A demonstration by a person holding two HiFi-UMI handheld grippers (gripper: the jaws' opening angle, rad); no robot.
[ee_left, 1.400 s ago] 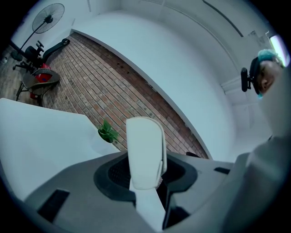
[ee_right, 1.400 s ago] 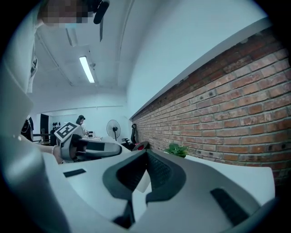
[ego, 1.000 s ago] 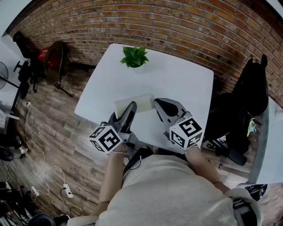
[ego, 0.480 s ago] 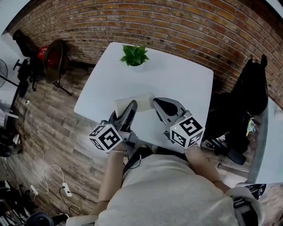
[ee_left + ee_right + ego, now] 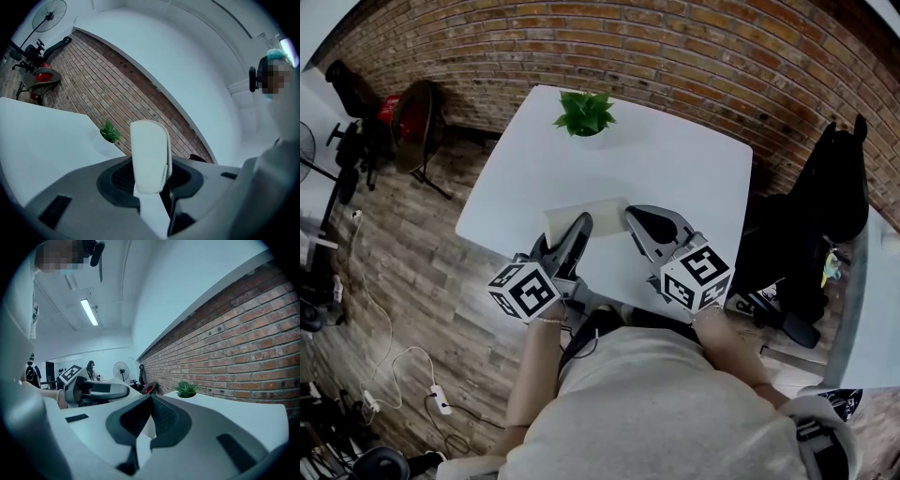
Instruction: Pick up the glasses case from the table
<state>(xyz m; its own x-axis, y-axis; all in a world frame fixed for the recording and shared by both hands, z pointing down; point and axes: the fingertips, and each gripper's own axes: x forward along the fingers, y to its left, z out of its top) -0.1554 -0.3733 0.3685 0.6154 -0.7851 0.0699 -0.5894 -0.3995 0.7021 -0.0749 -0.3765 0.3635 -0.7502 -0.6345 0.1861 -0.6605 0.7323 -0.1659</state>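
Note:
The glasses case (image 5: 579,217) is a pale cream oblong near the front of the white table (image 5: 675,169). My left gripper (image 5: 580,225) is closed on its right part. In the left gripper view the case's rounded end (image 5: 150,154) stands between the two dark pads (image 5: 115,178), which press on its sides, and the left gripper (image 5: 149,182) points level. My right gripper (image 5: 631,218) hovers just right of the case, shut with nothing in it. Its jaws (image 5: 151,401) meet in the right gripper view. Whether the case is off the tabletop I cannot tell.
A small green potted plant (image 5: 584,114) stands at the table's far edge, also seen as the plant (image 5: 186,389) in the right gripper view. A brick wall (image 5: 694,56) runs behind. A black garment on a chair (image 5: 825,216) is at the right; a round stand (image 5: 417,131) and cables are at the left.

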